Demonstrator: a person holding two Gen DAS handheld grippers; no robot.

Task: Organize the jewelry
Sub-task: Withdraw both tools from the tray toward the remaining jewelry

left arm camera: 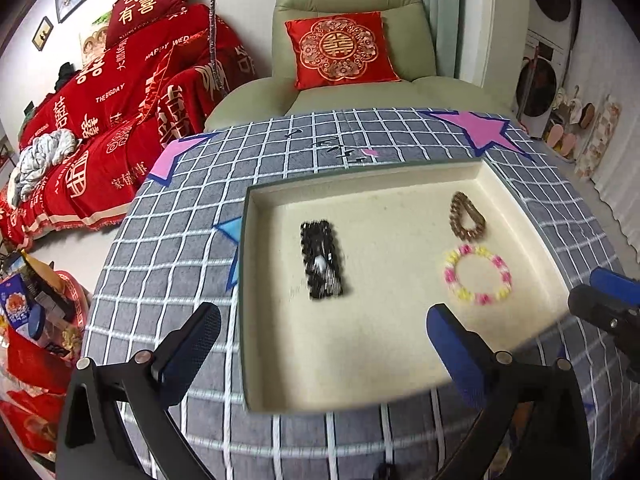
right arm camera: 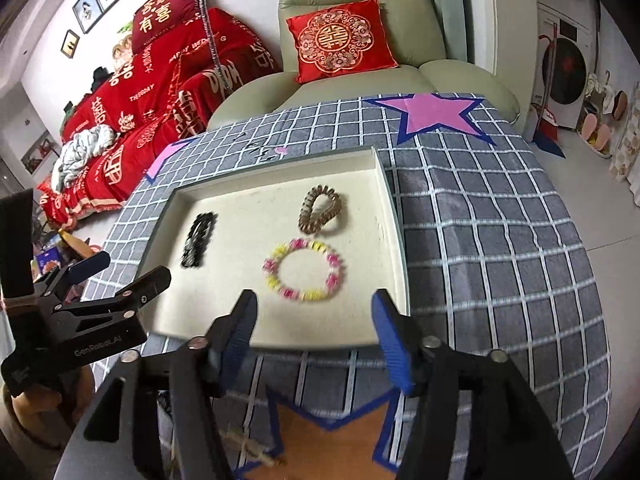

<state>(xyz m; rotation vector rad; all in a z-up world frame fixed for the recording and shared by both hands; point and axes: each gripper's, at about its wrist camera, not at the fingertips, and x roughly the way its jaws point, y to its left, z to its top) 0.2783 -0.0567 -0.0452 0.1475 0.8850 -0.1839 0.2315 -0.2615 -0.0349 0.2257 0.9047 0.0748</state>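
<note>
A cream tray [left arm camera: 288, 360] [right arm camera: 240, 320] sits on the checked tablecloth. In it lie a black beaded bracelet [left arm camera: 322, 260] [right arm camera: 197, 239], a brown coil hair tie [left arm camera: 466, 216] [right arm camera: 320, 210] and a pink and yellow bead bracelet [left arm camera: 478, 274] [right arm camera: 304, 270]. My left gripper [left arm camera: 320, 344] is open and empty over the tray's near left part, just short of the black bracelet. My right gripper [right arm camera: 314, 328] is open and empty at the tray's near edge, just short of the pink and yellow bracelet. Each gripper shows in the other's view, the left [right arm camera: 120, 268] and the right [left arm camera: 604, 296].
The table carries a grey checked cloth [right arm camera: 500, 240] with pink stars [right arm camera: 434, 114] and an orange star [right arm camera: 332, 436]. A green armchair with a red cushion [left arm camera: 340, 50] stands behind the table. A red-covered sofa [left arm camera: 108, 120] is at left. Boxes and bags [left arm camera: 36, 320] sit on the floor at left.
</note>
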